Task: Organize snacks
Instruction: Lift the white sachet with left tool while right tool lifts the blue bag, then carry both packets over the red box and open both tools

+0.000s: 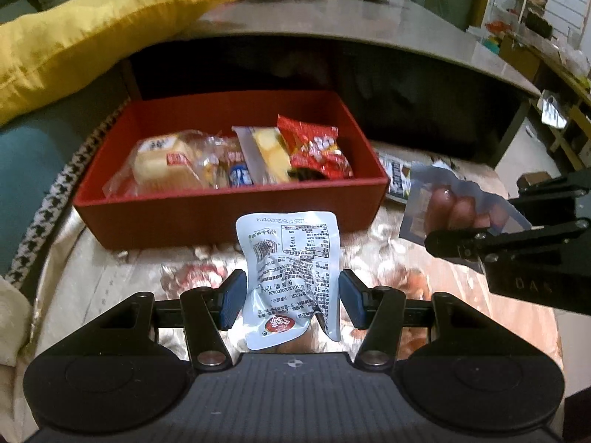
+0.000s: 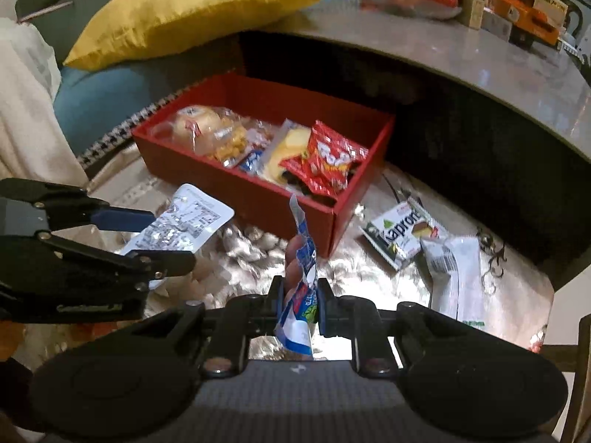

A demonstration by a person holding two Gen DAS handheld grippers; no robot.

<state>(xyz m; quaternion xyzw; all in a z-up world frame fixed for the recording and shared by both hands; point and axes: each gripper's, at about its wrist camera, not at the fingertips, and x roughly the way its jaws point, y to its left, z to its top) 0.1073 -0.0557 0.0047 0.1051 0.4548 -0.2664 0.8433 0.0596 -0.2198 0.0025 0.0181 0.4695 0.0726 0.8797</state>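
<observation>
Two packets are in my claws at once, and that is where the trouble lies. My left gripper [image 1: 291, 301] has a white sachet [image 1: 291, 277] between its blue pads, but the pads look to be only just at its edges, so I can't tell if that is a true clamp; if it's loose, the sachet slips out before reaching the red box [image 1: 229, 206]. My right gripper [image 2: 300, 304] is closed tight on a blue-and-white sausage packet [image 2: 301, 280], held edge-on and standing tall. The box sits just ahead of both claws, already holding bread, a yellow cake and a red snack bag [image 2: 325, 158]. Both arms converge on one opening, so I judge a collision likely. Tall packet could catch the box wall. Kapron packet [image 2: 400, 234] and a white wrapper [image 2: 454, 273] lie outside, waiting.
</observation>
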